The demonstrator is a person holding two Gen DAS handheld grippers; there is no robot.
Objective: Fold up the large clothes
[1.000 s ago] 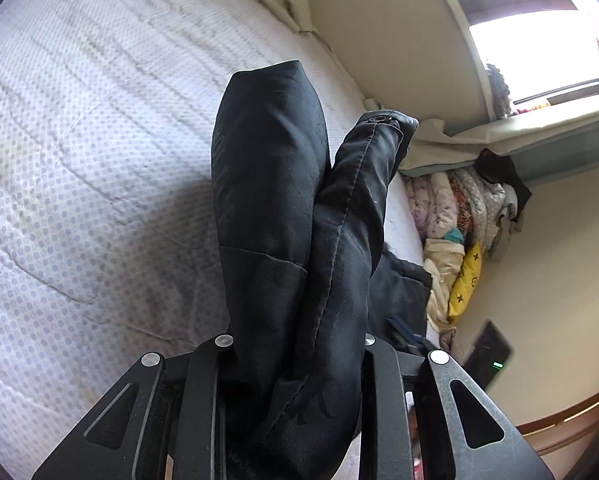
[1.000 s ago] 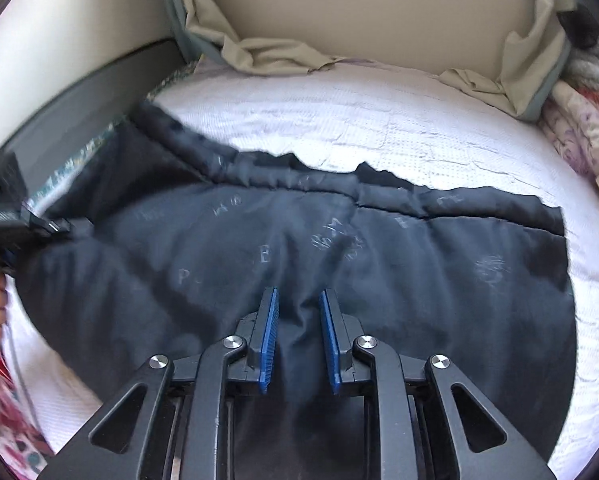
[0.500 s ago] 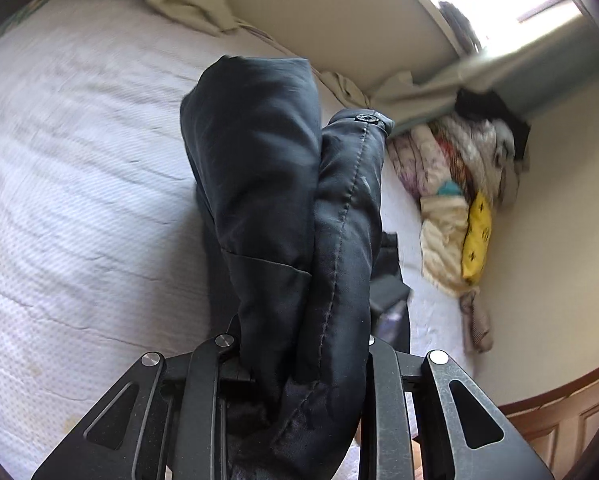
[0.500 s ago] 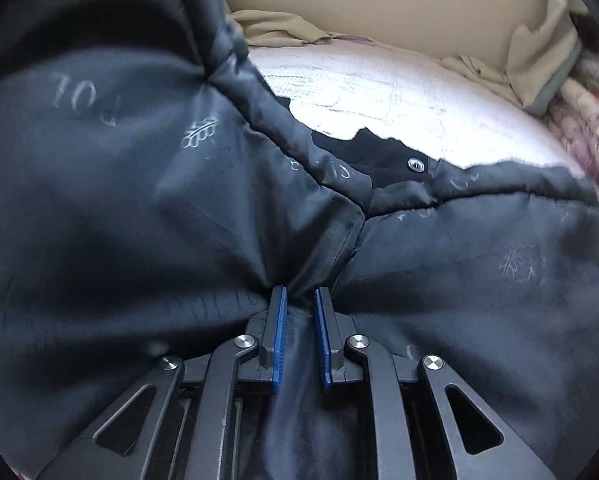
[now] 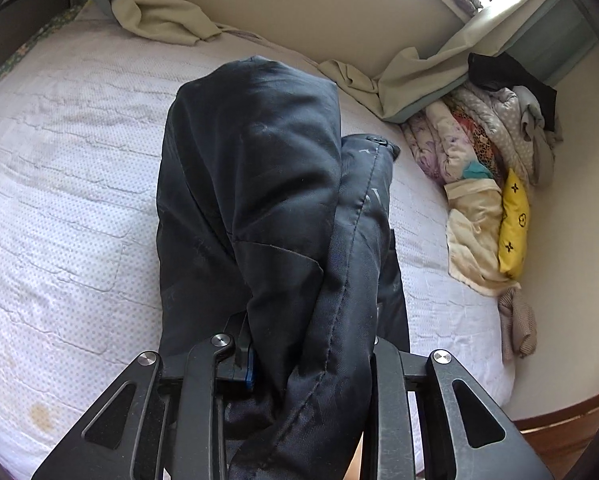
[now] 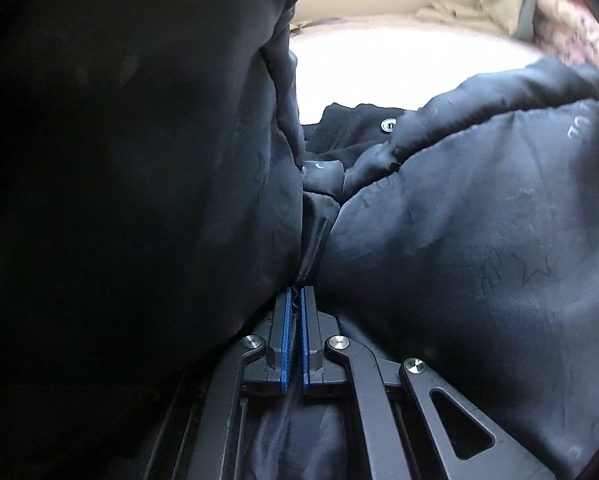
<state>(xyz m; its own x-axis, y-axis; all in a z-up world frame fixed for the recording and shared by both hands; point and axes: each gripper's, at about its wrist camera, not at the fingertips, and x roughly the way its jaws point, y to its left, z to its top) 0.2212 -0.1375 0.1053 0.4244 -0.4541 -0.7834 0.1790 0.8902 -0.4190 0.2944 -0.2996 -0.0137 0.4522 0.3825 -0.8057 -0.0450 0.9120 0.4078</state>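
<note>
Left wrist view: left tool is clamped on a thick bunched wad of the black padded jacket; the fabric stands up out of the jaws toward 12 o'clock, with a snap button on the narrower fold at 1 o'clock. Compared with 1.0 s ago the camera has swung: the white quilted bed now fills 9 o'clock, and the pile of clothes against the wall sits at 3 o'clock.

Right wrist view: right tool has its blue pads pinched together on a thin seam of the jacket. A second ago the jacket lay spread flat on the bed in front of this tool; now it fills almost the whole frame, a dark flap covering 9 o'clock and the bed only peeking through at 12 o'clock.

Read: the left-held side has been brought over onto the right-held side, so one fold is in progress, probably halving the jacket. Not laid down yet. Bulky padding may spring open on release.
</note>
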